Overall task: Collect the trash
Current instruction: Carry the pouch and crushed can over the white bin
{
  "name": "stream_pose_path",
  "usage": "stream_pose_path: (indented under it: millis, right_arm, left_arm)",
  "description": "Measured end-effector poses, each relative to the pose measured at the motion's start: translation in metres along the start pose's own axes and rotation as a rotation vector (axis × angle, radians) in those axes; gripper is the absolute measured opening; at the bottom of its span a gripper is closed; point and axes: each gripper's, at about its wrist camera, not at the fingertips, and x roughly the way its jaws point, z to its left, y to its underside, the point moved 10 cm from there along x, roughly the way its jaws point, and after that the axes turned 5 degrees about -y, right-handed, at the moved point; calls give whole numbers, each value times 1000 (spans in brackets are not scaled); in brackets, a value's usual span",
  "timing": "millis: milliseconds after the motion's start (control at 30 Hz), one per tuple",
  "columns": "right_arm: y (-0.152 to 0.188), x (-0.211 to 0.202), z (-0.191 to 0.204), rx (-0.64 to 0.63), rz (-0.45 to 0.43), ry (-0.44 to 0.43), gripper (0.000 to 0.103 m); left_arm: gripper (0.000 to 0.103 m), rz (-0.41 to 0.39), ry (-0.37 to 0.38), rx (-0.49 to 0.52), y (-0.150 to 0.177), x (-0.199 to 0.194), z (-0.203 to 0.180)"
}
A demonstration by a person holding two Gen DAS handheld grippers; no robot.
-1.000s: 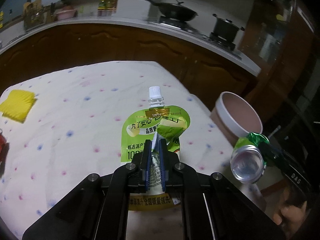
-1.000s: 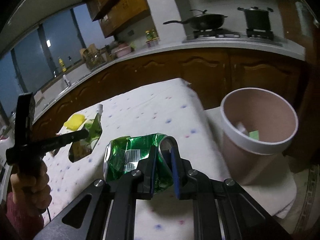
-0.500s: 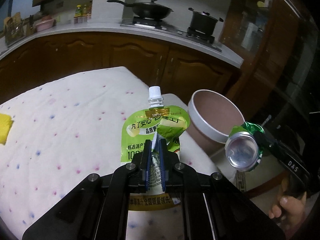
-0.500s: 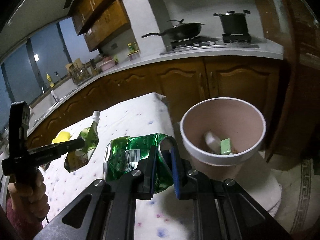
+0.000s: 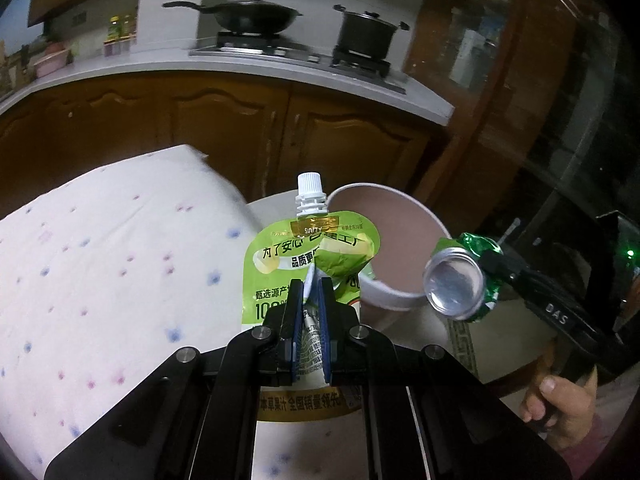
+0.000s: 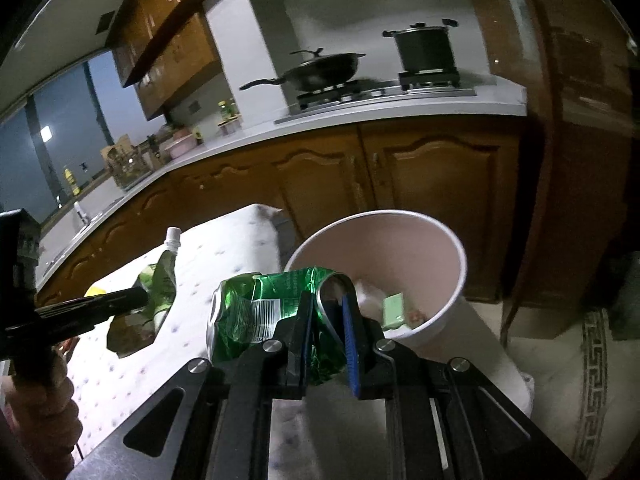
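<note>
right wrist: both claws (image 6: pixel 326 312) clamped, can (image 6: pixel 256 312) seemingly nearer bin (image 6: pixel 456 280).

Green spouted pouch (image 5: pixel 310 256) upright, crushed green can (image 6: pixel 264 308) sideways, held aloft

Pouch (image 5: pixel 308 256) left of can (image 5: pixel 460 280), bin (image 5: pixel 390 296) behind
</note>
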Motion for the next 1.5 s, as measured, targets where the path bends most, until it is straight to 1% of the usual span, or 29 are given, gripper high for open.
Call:
stream_pose_path:
  millis: [233, 567, 867, 1233, 1500]
  right_arm:
    - [-18, 5, -29, 21, -19, 32, 14]
    - [-29, 17, -49, 40, -21, 48, 14]
    - [-32, 31, -65, 56, -8, 60, 14]
    - [-30, 45, -76, 66, 18, 68, 14]
    - [-25, 59, -83, 65, 53, 77, 14]
  left_arm:
    - [6, 4, 34, 30, -21, 22, -32]
    - [7, 6, 53, 68, -43, 49, -68]
    - [7, 27, 58, 69, -51, 75, -82]
    - [7, 58, 66, 64, -48, 102, -89]
    - [8, 96, 69, 64, -43, 116, -91]
